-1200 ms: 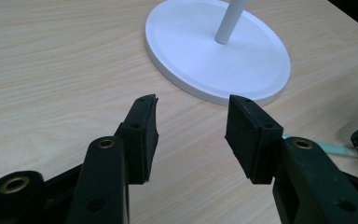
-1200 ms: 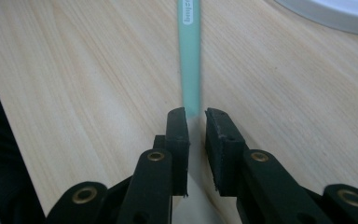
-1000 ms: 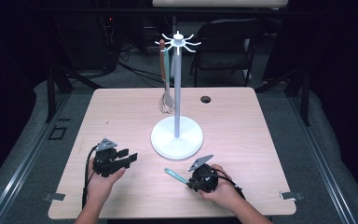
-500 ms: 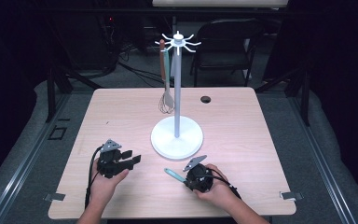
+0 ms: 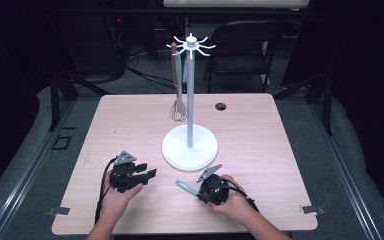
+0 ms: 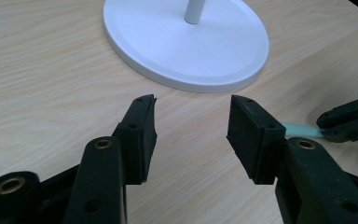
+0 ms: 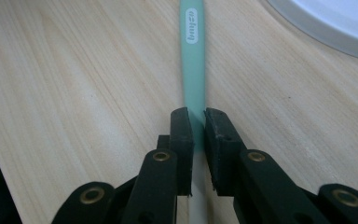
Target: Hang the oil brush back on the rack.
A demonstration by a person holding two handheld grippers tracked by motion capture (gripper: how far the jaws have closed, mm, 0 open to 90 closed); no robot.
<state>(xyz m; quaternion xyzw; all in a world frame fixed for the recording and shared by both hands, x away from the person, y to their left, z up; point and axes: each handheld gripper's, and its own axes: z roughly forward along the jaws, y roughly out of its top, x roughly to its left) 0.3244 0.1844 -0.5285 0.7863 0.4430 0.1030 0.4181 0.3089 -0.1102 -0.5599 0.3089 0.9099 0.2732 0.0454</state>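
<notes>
A teal utensil handle (image 7: 193, 60) lies flat on the wooden table (image 5: 130, 125), pointing toward the white stand's round base (image 5: 190, 147). My right gripper (image 7: 198, 116) is shut on the near part of this handle (image 5: 184, 186), low over the table's front edge. To the left, my left gripper (image 5: 150, 174) is held just above the table and aims at the base (image 6: 186, 42). Its jaws (image 6: 191, 116) are open, have just been opening a little further, and hold nothing. The left gripper view also shows the teal handle (image 6: 298, 129) at its right edge.
The stand's pole rises to a ring of hooks (image 5: 190, 45). A whisk with a brown handle (image 5: 178, 107) hangs from a hook on the left side. A small round cable hole (image 5: 221, 106) sits at the table's back. A dark chair (image 5: 240, 45) stands behind the table.
</notes>
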